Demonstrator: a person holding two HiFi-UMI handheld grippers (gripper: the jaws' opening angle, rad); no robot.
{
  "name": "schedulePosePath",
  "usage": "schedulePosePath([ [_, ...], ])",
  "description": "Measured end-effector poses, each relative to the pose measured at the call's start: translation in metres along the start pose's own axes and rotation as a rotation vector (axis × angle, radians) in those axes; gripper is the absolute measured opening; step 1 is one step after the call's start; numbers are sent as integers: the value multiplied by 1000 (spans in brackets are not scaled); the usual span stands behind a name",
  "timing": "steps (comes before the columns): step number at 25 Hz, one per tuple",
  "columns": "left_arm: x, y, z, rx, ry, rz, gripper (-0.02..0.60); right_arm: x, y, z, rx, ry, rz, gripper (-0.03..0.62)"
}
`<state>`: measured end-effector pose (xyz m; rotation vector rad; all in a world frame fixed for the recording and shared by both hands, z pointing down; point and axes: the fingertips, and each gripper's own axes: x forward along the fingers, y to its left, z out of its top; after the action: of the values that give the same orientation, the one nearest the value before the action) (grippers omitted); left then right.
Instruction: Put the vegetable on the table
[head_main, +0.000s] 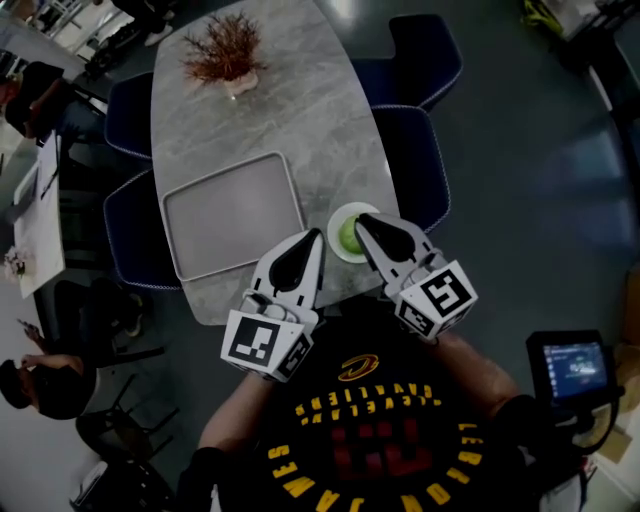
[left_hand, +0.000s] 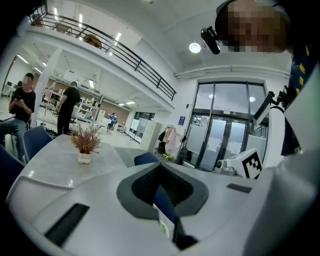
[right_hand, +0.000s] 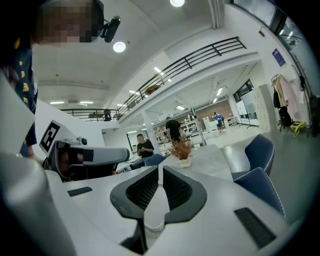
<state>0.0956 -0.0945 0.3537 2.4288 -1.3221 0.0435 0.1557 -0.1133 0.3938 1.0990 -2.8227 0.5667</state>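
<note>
We held both tongs low over the near end of the grey counter (head_main: 290, 110). The left tongs (head_main: 316, 237) were closed w/ nothing between them; their own view showed only a thin slit btwn the dark pads, w/ blue chair and a speck of green through it. The right tongs (head_main: 362, 220) were also closed and empty, tips meeting.

The vegetable (head_main: 348, 235), round and green, sat on a small white plate (head_main: 341, 253) at the counter's near-right edge, just below and btwn the two tips. We couldn't tell whether either tip touched it. An empty grey tray (head_main: 232, 212) lay left of the plate, and a dried plant (head_main: 225, 50) stood at the far end. Blue chairs (head_main: 415, 165) stood alongside.
</note>
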Motion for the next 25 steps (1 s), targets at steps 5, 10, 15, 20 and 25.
schedulePosePath([
  [5, -39, -5, 6, 20, -13, -46, 2, -9, 47, 16, -75, -71, -14, 5],
  [10, -51, 9, 19, 46, -23, -58, 2, 7, 71, 28, -134, -121, -23, 5],
  [15, -50, 9, 25, 85, -24, -76, 2, 10, 72, 39, -192, -133, -46, 5],
  [20, -47, 7, 21, 102, -17, -89, 0, 9, 73, 41, -213, -135, -51, 5],
  [25, -46, 8, 20, 92, -15, -89, 2, 9, 73, 41, -215, -127, -58, 5],
])
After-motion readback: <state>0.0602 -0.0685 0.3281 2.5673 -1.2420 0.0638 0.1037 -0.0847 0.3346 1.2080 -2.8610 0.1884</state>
